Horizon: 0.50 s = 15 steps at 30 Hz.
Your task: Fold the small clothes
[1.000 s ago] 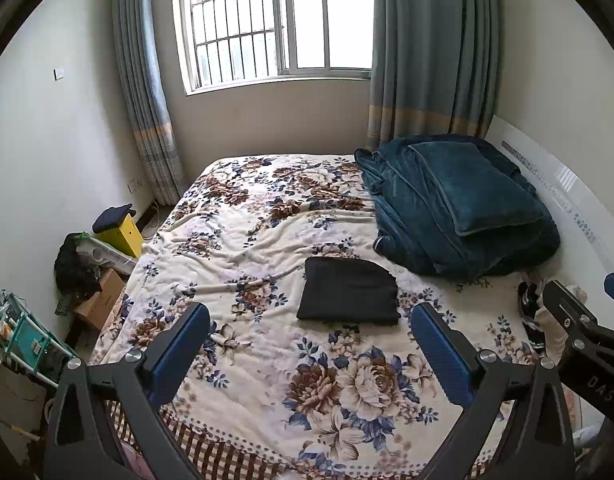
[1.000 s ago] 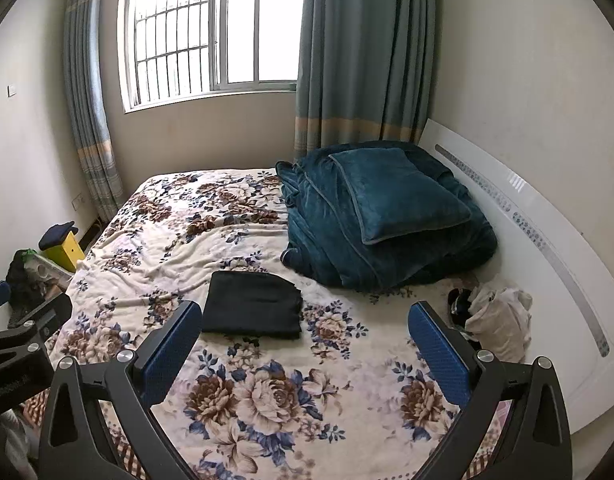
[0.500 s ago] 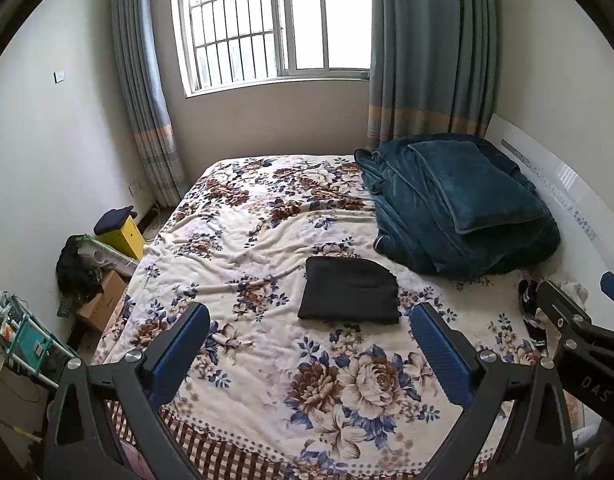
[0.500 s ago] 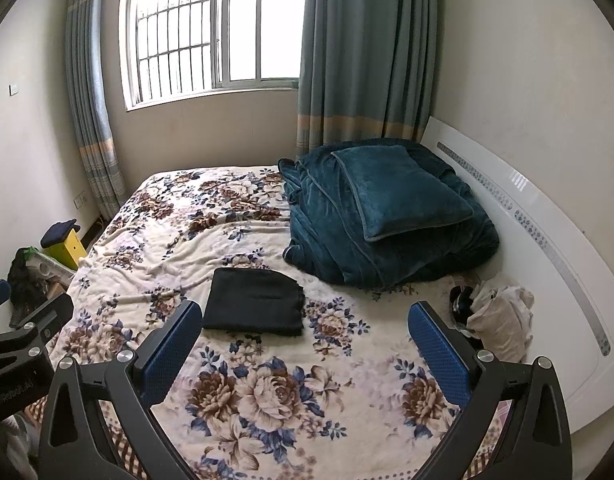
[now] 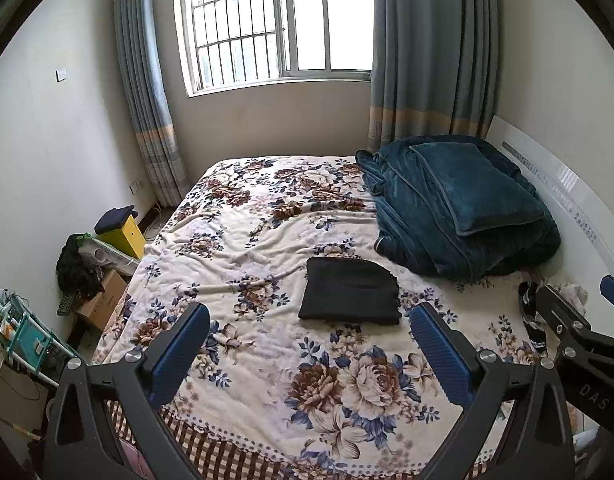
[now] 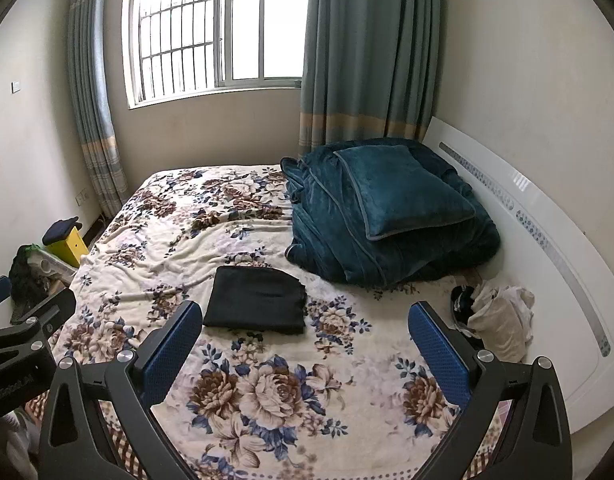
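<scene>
The black folded garment (image 5: 350,295), a neat rectangle of dark cloth, lies flat on the cream floral bedspread (image 5: 267,240) near the middle of the bed, just in front of the heaped teal plush blanket (image 5: 447,220) with its matching pillow on top. Both claws hover above the near end of the bed, well apart from the cloth: the left claw (image 5: 311,352) is spread wide and grips nothing, and the right claw (image 6: 307,350) is likewise released and empty. Near the white headboard (image 6: 547,240) sits a crumpled pile of pale and dark clothes (image 6: 495,316) (probably the next pieces to fold, though that is a guess). The main risk, as I judge it, lies in reaching for that pile: a claw passing low over the bed could catch the black garment and undo its fold. Pinching into the heap could also lift several tangled pieces at once, or snag the soft, rumpled bedspread beneath.
</scene>
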Each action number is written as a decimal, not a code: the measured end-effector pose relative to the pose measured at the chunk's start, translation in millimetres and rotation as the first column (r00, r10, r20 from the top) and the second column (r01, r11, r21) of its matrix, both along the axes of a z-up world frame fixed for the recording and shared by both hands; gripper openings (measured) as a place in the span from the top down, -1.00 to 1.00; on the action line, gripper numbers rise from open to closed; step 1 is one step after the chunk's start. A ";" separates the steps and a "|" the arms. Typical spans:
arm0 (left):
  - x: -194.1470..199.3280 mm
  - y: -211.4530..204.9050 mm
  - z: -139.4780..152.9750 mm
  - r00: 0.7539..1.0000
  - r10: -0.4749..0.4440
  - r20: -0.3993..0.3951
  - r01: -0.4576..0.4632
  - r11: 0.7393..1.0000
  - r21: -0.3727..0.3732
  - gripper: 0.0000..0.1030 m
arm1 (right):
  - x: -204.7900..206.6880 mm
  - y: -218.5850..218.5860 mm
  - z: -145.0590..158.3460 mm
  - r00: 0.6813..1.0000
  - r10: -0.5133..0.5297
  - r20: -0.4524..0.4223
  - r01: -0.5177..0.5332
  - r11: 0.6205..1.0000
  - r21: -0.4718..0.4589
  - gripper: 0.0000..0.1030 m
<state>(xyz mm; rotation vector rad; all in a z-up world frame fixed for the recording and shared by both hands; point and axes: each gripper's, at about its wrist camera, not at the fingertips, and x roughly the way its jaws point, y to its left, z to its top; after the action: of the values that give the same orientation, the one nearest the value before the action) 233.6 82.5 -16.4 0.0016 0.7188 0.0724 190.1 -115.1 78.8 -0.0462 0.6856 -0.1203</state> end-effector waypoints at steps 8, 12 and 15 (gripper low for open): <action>-0.4 -0.9 0.4 1.000 -0.001 0.001 0.001 1.000 0.004 -1.00 | 0.8 -0.6 -0.1 1.000 0.003 0.001 -0.003 1.000 0.000 -1.00; -0.3 -1.0 1.0 1.000 0.003 0.001 -0.003 1.000 0.006 -1.00 | 0.6 -0.8 -0.6 1.000 0.003 0.000 -0.003 1.000 0.001 -1.00; -0.1 -1.1 2.1 1.000 0.003 0.001 -0.003 1.000 0.003 -1.00 | 0.1 2.0 -0.4 1.000 0.004 -0.005 -0.004 1.000 0.001 -1.00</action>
<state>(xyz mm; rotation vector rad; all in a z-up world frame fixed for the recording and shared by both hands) 233.5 81.4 -14.3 0.0036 0.7176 0.0760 190.3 -113.1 78.4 -0.0466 0.6902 -0.1160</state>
